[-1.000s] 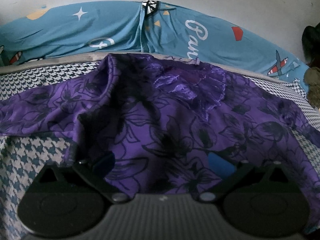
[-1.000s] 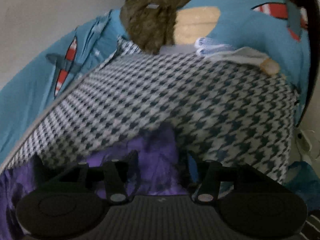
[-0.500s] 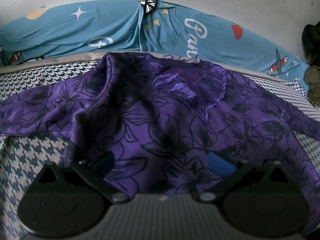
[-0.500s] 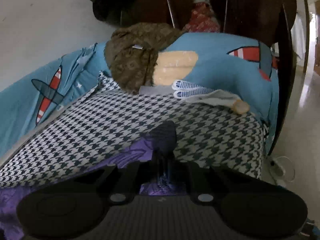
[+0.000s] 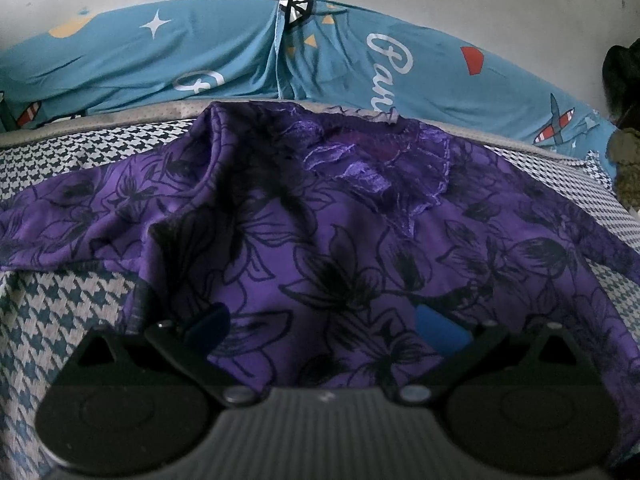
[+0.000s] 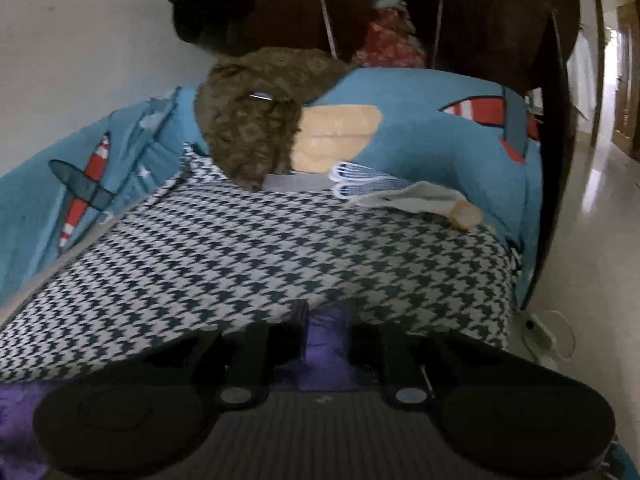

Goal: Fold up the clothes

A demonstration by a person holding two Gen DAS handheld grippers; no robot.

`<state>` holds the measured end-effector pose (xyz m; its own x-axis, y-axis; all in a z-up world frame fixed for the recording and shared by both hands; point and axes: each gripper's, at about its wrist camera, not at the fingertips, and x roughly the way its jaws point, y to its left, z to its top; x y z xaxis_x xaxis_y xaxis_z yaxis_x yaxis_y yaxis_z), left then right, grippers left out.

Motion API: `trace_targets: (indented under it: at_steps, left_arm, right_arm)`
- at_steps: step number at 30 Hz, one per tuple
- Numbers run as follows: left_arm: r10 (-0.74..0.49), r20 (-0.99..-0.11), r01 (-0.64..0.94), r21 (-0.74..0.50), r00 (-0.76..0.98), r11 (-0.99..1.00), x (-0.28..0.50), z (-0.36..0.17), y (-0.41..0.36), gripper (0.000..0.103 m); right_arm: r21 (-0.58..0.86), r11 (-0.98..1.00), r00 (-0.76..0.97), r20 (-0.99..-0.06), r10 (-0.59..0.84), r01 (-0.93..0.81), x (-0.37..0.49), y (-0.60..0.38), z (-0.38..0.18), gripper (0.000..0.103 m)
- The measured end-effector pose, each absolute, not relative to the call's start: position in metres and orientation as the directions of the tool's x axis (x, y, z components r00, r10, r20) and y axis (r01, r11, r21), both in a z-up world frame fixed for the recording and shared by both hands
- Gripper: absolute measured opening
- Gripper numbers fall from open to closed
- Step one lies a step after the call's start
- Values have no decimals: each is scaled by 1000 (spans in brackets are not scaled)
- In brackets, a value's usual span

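Observation:
A purple garment (image 5: 340, 240) with black flower outlines and a lace neckline lies spread on the houndstooth cover (image 5: 52, 304). My left gripper (image 5: 324, 326) hovers low over its near part, open, with both blue pads wide apart and cloth lying between them. In the right wrist view my right gripper (image 6: 326, 332) has a bunched fold of the purple garment (image 6: 324, 360) filling the narrow gap between its dark fingers. Its jaws are opening slightly, while the cloth still touches both sides. More purple cloth (image 6: 24, 404) trails off at the lower left.
Blue airplane-print bedding (image 5: 200, 60) runs along the far wall. A brown fuzzy cloth (image 6: 256, 132) and folded white pieces (image 6: 384, 192) sit at the cover's far end. Dark wooden furniture (image 6: 480, 20) stands behind. Pale floor (image 6: 592, 240) drops off on the right.
My right gripper closed on the garment's edge and lifted, tilting upward, then its gap widened a little. The garment's right side pulled smoother. The left gripper stayed still.

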<state>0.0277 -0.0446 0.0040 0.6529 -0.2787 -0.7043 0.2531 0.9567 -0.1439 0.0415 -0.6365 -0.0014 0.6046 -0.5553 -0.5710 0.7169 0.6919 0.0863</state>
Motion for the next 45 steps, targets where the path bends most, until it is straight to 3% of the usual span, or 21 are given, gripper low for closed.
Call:
trace_targets:
  at_steps: [6, 14, 25, 45]
  left_arm:
    - [-281, -704, 261, -140, 652, 955, 27, 4, -46, 103]
    - [-266, -708, 253, -127, 655, 959, 26, 2, -44, 103]
    - [-228, -694, 198, -125, 683, 972, 28, 7, -28, 103]
    - [-88, -677, -23, -153, 731, 988, 24, 18, 58, 103]
  right_arm:
    - [141, 743, 654, -598, -463, 655, 47, -619, 2, 29]
    - [198, 830, 705, -648, -289, 522, 52, -584, -1, 30]
    - [336, 861, 743, -666, -70, 382, 38, -537, 4, 41]
    - [308, 940, 730, -675, 107, 147, 22, -450, 5, 51]
